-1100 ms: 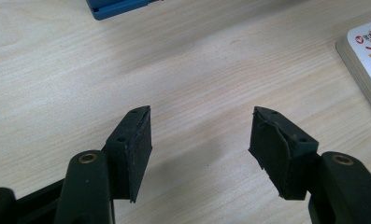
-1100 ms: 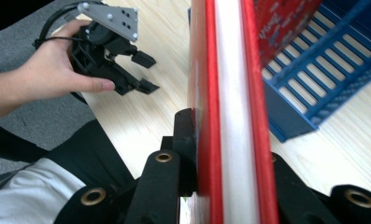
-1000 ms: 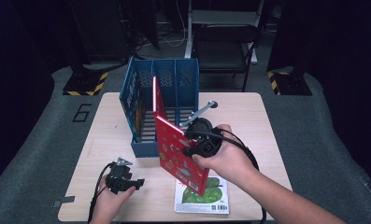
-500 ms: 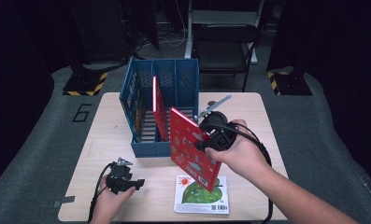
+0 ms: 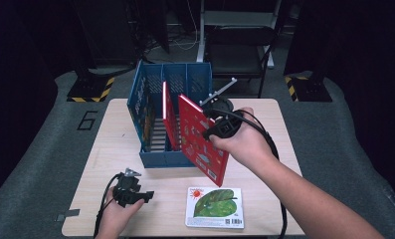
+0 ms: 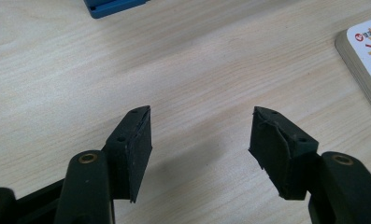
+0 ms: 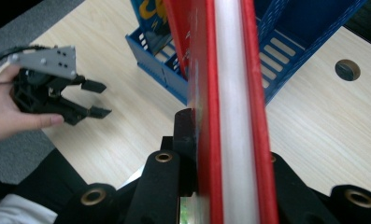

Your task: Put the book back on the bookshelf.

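right gripper (image 5: 216, 121): clamped on the red book (image 5: 201, 138), jaws either side of its edge in the right gripper view; book held tilted in the air at the front right of the blue rack (image 5: 148, 99), low corner past the rack's front wall toward 5 o'clock.
left gripper (image 5: 146, 195): jaws spread, nothing between them, resting low over the table (image 5: 110, 149) at 7 o'clock of the rack.
red book place: about table centre, not yet in a slot; another red book (image 5: 168, 119) already stands upright in the rack just at its 9 o'clock.
risk 1: tilted book may catch the rack's front wall or a divider on the way in; cause is the slant and the low corner sitting outside the rack.
risk 2: rack could slide or tip if the book pushes it; nothing holds it, left gripper is well apart.
risk 3: book may pivot in the grip, held at one edge only.
risk 4: standing red book could be knocked over; it is close beside.
flat book (image 5: 215, 207): lies at 5 o'clock of the rack near the table's front edge, green leaf and sun picture; title too small to read.
writing: large "6" on the floor (image 5: 87, 120) at 9 o'clock of the table; yellow lettering on a cover in the rack's left slot, unreadable; red book cover print too small.
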Available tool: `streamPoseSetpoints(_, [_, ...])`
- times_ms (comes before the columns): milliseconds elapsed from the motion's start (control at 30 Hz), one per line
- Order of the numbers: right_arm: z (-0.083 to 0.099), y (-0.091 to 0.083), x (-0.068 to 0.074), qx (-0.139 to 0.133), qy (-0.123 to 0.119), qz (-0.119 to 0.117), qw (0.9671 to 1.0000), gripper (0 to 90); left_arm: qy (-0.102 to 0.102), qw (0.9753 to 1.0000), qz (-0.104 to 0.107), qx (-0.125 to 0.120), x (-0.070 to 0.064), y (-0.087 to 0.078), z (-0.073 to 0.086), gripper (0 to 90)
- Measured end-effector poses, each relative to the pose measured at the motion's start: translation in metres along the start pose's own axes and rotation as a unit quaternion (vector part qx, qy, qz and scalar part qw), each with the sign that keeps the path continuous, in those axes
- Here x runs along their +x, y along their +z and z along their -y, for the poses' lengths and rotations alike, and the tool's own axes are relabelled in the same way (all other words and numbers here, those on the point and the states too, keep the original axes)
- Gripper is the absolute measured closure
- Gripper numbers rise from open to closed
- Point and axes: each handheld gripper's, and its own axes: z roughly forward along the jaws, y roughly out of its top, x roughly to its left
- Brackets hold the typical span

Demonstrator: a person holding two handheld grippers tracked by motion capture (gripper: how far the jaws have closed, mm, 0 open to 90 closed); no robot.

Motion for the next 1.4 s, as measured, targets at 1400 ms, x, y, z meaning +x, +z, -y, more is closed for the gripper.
streamPoseSetpoints(1400, [-0.082, 0.044, -0.022, -0.022, 0.124, 0.060, 0.9903, 79.2, 0.012, 0.9999, 0.003, -0.001, 0.000, 0.001, -0.002, 39.1])
